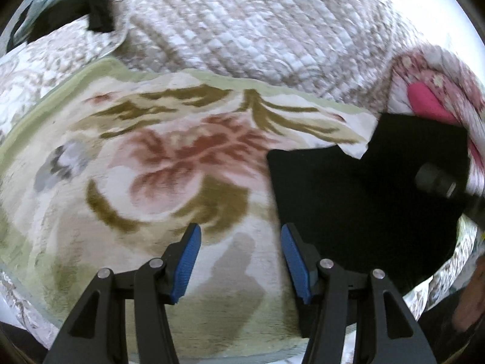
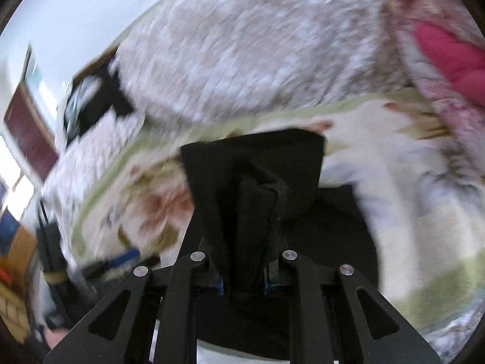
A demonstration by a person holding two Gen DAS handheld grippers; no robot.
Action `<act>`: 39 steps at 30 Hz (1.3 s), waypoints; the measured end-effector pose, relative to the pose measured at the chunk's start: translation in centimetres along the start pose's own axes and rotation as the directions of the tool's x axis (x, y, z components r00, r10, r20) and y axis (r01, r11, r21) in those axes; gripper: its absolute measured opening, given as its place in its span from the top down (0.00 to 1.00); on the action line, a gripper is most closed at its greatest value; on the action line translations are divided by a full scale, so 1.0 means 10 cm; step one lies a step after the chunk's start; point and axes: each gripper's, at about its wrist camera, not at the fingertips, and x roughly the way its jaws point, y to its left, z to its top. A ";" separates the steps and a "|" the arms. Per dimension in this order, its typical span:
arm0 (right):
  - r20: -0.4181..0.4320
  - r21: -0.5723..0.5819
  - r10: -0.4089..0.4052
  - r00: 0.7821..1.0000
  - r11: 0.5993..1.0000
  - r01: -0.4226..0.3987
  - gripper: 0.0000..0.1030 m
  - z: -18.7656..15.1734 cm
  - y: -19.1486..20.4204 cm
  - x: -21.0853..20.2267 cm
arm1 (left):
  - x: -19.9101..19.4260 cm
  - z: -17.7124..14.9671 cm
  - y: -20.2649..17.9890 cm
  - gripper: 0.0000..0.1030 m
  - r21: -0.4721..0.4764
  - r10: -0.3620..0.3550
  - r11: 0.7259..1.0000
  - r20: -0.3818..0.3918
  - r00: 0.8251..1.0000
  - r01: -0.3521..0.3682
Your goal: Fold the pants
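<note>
The black pants (image 1: 363,200) lie as a flat dark panel on the flowered blanket (image 1: 169,157), to the right in the left wrist view. My left gripper (image 1: 241,261) hovers over the blanket at the pants' left edge, open, with nothing between its blue pads (image 1: 188,261). In the right wrist view my right gripper (image 2: 242,279) is shut on a bunched fold of the black pants (image 2: 254,182), which rises from the jaws and hangs over the blanket (image 2: 409,188). That view is blurred by motion. The right gripper's body (image 1: 436,182) shows at the right edge of the left wrist view.
A quilted beige bedspread (image 1: 242,27) covers the bed beyond the blanket. A pink and floral quilt (image 1: 430,100) is heaped at the right. Dark clothing (image 1: 97,9) lies at the far left. Boxes and furniture (image 2: 18,248) stand beside the bed.
</note>
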 end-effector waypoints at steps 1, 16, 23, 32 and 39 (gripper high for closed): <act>-0.030 -0.017 0.007 1.000 1.000 -0.008 0.84 -0.06 0.06 0.12 | 0.00 0.01 0.04 0.44 -0.014 0.003 1.000 -0.001 1.000 -0.003; -0.107 -0.202 -0.078 0.991 0.978 0.055 0.84 -0.42 0.39 0.40 | -0.06 0.03 0.21 0.44 -0.074 -0.001 0.997 0.010 1.000 0.001; -0.091 -0.281 -0.098 0.991 0.957 0.069 0.81 -0.54 0.48 0.43 | -0.05 0.05 0.24 0.44 -0.084 0.006 0.996 0.013 1.000 -0.005; -0.086 -0.344 -0.003 0.996 0.939 -0.027 0.45 -0.68 0.69 0.31 | -0.06 0.05 0.29 0.44 -0.100 0.011 0.995 0.022 1.000 -0.009; -0.028 -0.273 0.144 0.989 0.951 -0.147 0.45 -0.59 0.57 0.01 | -0.10 0.06 0.29 0.44 -0.104 -0.023 0.994 0.052 0.998 0.028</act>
